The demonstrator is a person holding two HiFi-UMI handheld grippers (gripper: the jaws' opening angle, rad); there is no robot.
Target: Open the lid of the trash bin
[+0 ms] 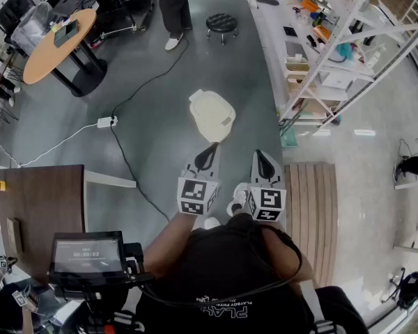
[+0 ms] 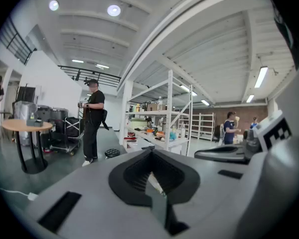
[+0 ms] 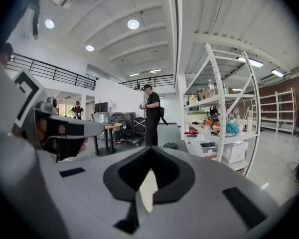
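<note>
A cream trash bin with its lid down stands on the grey floor, straight ahead of me in the head view. My left gripper hangs just short of the bin's near edge, its jaws shut with nothing held. To its right, my right gripper is also shut and empty, a little further from the bin. In the left gripper view the left gripper shows its black pads meeting at the tip, with only a cream sliver below them. The right gripper looks the same in its own view.
A black cable and a white power strip lie on the floor left of the bin. White shelving runs along the right, with a wooden pallet below it. A round table, a stool and a standing person are beyond.
</note>
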